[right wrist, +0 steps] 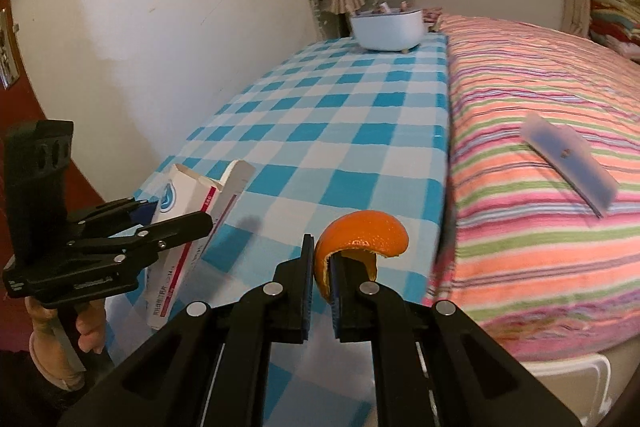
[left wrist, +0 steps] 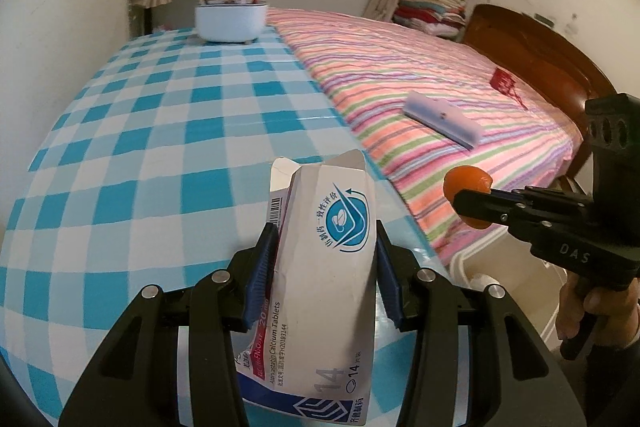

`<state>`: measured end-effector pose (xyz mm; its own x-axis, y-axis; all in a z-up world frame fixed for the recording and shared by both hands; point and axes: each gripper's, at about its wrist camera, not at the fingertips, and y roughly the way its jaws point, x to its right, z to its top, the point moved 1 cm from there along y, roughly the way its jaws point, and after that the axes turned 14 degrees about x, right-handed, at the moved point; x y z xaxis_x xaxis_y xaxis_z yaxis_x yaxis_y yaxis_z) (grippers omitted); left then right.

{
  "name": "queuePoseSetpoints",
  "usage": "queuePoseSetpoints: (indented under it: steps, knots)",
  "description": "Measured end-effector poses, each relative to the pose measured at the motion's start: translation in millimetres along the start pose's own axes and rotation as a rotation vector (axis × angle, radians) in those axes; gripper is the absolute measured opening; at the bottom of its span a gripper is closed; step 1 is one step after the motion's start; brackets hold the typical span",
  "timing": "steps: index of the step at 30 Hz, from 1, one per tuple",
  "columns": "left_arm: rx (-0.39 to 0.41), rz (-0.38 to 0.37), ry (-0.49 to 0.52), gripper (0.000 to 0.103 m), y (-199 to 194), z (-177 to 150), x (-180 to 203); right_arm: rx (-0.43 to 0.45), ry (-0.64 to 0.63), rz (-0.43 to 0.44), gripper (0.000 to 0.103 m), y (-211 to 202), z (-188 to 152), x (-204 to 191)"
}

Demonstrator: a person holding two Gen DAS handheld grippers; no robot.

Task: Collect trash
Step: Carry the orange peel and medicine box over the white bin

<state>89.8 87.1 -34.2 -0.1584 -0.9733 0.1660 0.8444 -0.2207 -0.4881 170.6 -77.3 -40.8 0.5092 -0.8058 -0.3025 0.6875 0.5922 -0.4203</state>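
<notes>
Two grippers were observed above the blue-checked tablecloth (left wrist: 160, 131), each carrying one item clear of the surface. The left gripper (left wrist: 326, 263) was pinching a crumpled, opened tablet carton (left wrist: 328, 267) between its blue pads (left wrist: 262, 267), while the right gripper (right wrist: 322, 267) was pinching a curved piece of orange peel (right wrist: 360, 233). A white tub (left wrist: 231, 21) stood at the table's far end, beside the striped bed (left wrist: 420, 79).
</notes>
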Motion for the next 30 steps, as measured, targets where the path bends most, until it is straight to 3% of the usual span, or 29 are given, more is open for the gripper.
queuePoseSetpoints:
  steps: [17,30]
  knots:
    - [-0.027,-0.135,0.098,0.045,12.9,-6.5,80.9,0.092,0.146,-0.147,0.007,-91.9,-37.1,53.9]
    - [-0.047,-0.169,0.159,0.046,16.6,-15.1,109.5,0.115,0.180,-0.208,0.008,-124.9,-59.8,78.9]
